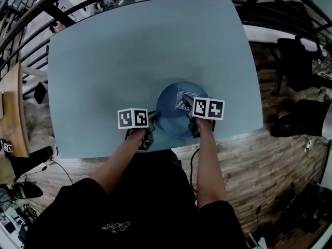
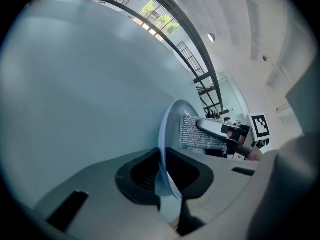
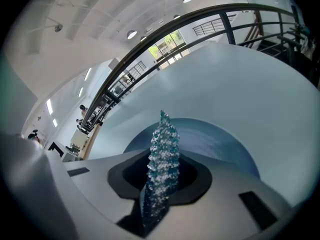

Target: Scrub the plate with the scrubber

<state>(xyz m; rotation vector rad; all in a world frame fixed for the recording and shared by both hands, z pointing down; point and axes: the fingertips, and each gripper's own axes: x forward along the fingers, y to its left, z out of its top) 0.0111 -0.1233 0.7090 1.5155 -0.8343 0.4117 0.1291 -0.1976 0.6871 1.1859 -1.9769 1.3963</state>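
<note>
Plate, head view: a round blue plate [image 1: 168, 113] sits on the pale grey-blue bench [image 1: 129, 51], close to the bench's near edge and right of its middle.
Left gripper, head view: the left gripper [image 1: 154, 119], ahead of its marker cube, meets the plate's left rim.
Right gripper, head view: the right gripper [image 1: 187, 101] reaches over the plate from the near side, with a silvery mesh scrubber [image 1: 180, 96] at its tip over the plate's far-right part.
Person, head view: two bare forearms and a black shirt fill the lower frame.
Plate, left gripper view: the plate [image 2: 170, 129] runs edge-on between the jaws of the left gripper [image 2: 162, 174]. The dark pads are clamped on its rim from either side, leaving the jaws only narrowly apart.
Scrubber, left gripper view: the scrubber [image 2: 200, 134] lies against the plate's inner face, under a pale finger of the right gripper [image 2: 210, 128].
Scrubber, right gripper view: the scrubber [image 3: 162, 144] stands edge-on, pinched between the pads of the right gripper [image 3: 161, 176]. The jaws are almost together and the mesh pokes out past them.
Plate, right gripper view: the plate [image 3: 215, 144] curves just behind the scrubber, with the bench [image 3: 240, 84] beyond.
</note>
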